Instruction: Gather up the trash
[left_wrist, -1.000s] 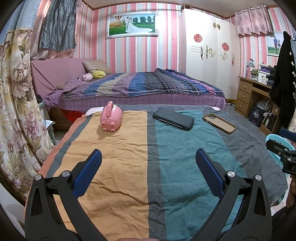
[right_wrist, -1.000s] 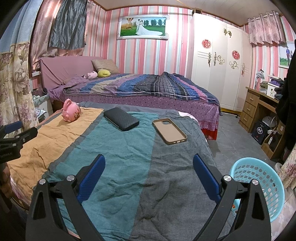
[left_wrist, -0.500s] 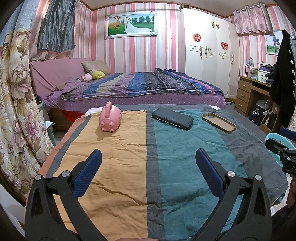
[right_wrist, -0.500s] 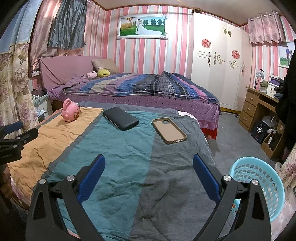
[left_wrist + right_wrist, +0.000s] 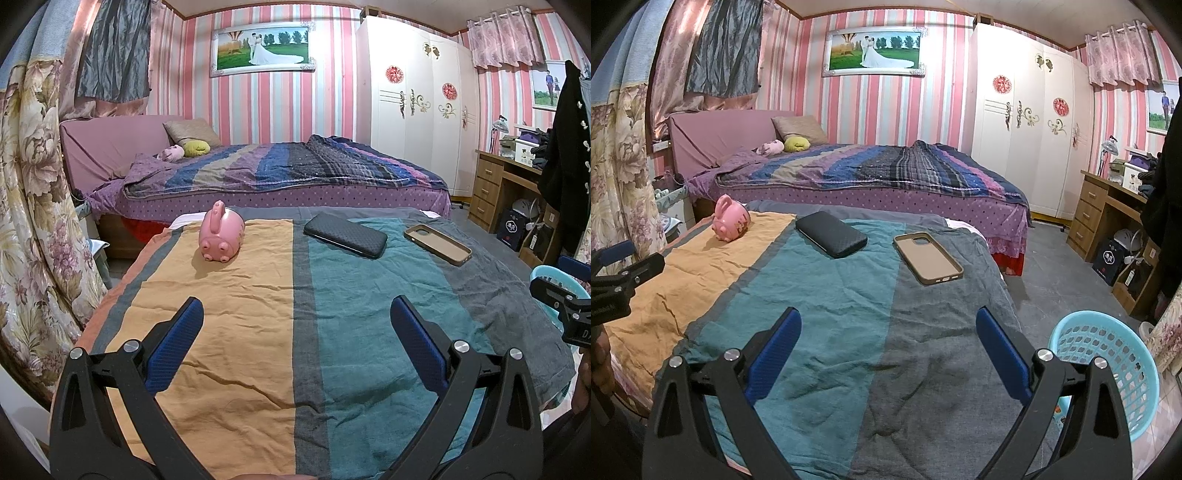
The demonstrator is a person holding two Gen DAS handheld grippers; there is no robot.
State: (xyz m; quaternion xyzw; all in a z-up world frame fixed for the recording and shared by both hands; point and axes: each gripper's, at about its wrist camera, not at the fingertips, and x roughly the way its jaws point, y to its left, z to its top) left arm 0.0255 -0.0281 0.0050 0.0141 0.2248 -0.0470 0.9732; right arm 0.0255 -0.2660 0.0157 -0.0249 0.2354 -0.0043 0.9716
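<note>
Now, with both my left tongs [image 5: 295, 325] and right tongs [image 5: 888, 332] spread wide and empty over the striped cloth [image 5: 827, 295], I'd reach for the tan phone case [image 5: 928, 258] at the far edge, squeeze its rim crosswise, then swing it to the blue basket [image 5: 1108, 365] on the floor to my right.

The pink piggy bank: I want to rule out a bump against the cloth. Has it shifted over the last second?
No. The pink piggy bank sits on the same spot of the orange stripe, left of the black case.
</note>
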